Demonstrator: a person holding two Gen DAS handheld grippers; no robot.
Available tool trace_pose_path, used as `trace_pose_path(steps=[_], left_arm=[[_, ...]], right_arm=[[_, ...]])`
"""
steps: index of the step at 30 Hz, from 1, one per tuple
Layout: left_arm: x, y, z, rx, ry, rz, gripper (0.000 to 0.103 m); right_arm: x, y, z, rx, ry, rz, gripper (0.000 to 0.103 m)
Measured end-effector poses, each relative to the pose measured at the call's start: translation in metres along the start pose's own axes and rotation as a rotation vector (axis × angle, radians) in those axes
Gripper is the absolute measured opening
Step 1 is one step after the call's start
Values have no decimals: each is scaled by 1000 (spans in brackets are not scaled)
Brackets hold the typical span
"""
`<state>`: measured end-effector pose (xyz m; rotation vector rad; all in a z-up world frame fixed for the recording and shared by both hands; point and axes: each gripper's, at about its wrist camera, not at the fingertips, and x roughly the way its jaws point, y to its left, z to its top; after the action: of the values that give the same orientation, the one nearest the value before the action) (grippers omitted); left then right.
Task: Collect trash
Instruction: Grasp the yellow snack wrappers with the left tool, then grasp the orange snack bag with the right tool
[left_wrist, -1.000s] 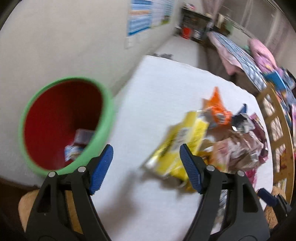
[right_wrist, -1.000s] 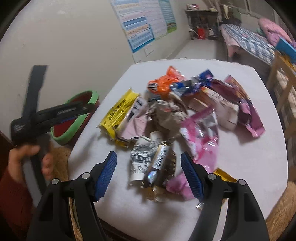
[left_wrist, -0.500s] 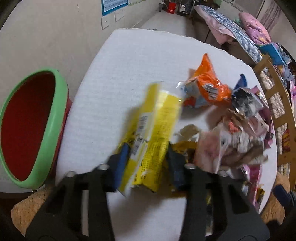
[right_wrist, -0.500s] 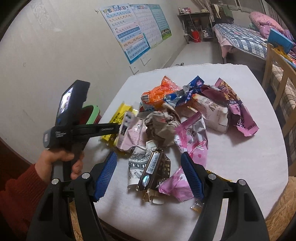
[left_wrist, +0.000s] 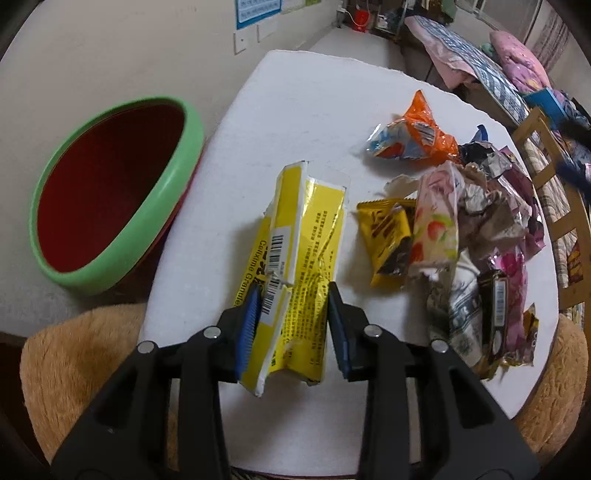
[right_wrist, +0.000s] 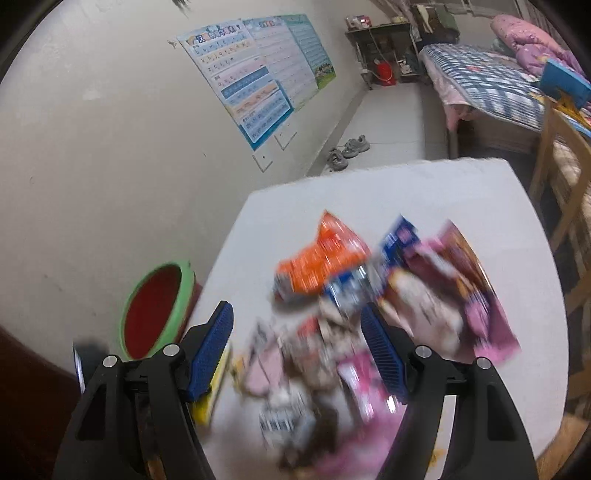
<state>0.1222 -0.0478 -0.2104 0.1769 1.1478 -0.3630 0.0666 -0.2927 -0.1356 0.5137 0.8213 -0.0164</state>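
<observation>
My left gripper (left_wrist: 291, 295) is shut on a yellow snack wrapper (left_wrist: 306, 236), its blue pads pressing both sides near the table's near-left edge. A red bin with a green rim (left_wrist: 110, 192) stands on the floor left of the table; it also shows in the right wrist view (right_wrist: 159, 306). A heap of wrappers (left_wrist: 472, 229) lies on the white round table (left_wrist: 306, 99): an orange packet (left_wrist: 421, 136), a dark yellow packet (left_wrist: 388, 236). My right gripper (right_wrist: 295, 325) is open and empty above the blurred heap (right_wrist: 351, 314).
A tan fuzzy rug (left_wrist: 81, 347) lies under the table. A wooden chair (right_wrist: 565, 162) stands at the right side. A bed (right_wrist: 491, 81) and a shelf (right_wrist: 384, 48) are at the back. Posters (right_wrist: 251, 74) hang on the wall.
My left gripper has closed on the yellow wrapper. My right gripper has moved forward over the heap, and its view has tilted up and blurred.
</observation>
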Motion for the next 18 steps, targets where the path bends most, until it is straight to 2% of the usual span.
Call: trace_pose_path(steps=[4,8,13,15,17,18], left_arm=[[2,4,-5,-22,4,-12,36],[3,4,-7,-16,-9,-14,41],[6,6,-11,-16,-14,-30,58],[7,6,-10,-16,-14,-35,61],[7,8,-11,-20,-17,-44,66],[7,8,-11,-19,-16,-43,66]], right_arm=[[48,12,37,-5,82,-44,70],[103,12,55,30,178,-146,69],[140,1,43,46,269,-246,70],[147,-3,35,60,281,-246,80],[150,-4,34,53,281,-246,79],[151,0,33,33,289,-240,74]])
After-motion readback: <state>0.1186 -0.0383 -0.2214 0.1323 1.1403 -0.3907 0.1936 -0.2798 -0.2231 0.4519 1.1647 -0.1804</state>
